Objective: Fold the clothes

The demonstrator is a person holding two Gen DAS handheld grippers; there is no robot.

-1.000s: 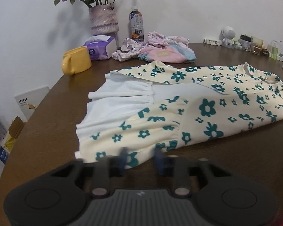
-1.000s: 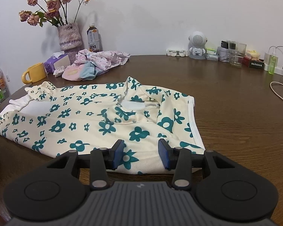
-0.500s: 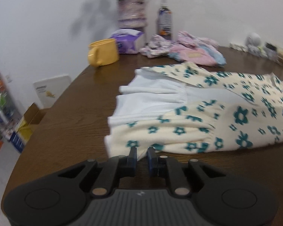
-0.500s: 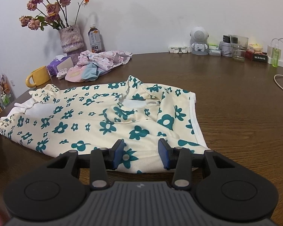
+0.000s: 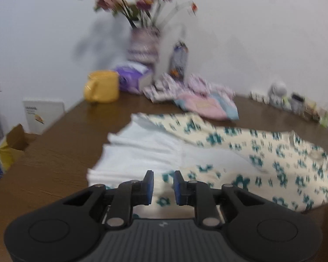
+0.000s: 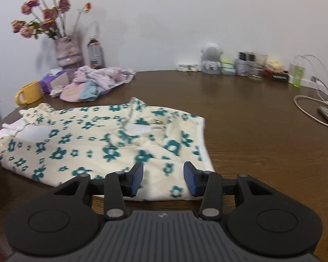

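White wall backs a dark wooden worktop [image 6: 240, 118], and we take the floral dress [image 6: 102, 144] lying on it as our landmark.

Our left claw [image 5: 163, 187] sits over the dress's hem end with its blue pads a narrow gap apart; cream fabric shows between them, but we cannot tell whether they touch it. Our right claw [image 6: 163, 178] hovers over the opposite end, near the neckline, pads spread wide with cloth visible in the gap and nothing pinched.

We see the dress flat on the worktop, cream with teal flowers, its long axis running from the left claw's end across to the right claw's end. At the hem end its white lining [image 5: 142, 152] lies exposed.

Beyond the dress, toward the wall, lies a heap of pink and blue clothes [image 6: 94, 83]. Beside that heap stand a yellow mug [image 6: 30, 92], a purple tissue pack [image 5: 131, 77], a vase of flowers [image 6: 65, 50] and a bottle [image 6: 95, 52].

Motion blur smears the whole left wrist view, so labels and prints there are unreadable. Both claw bodies cover the dress's nearest edges.
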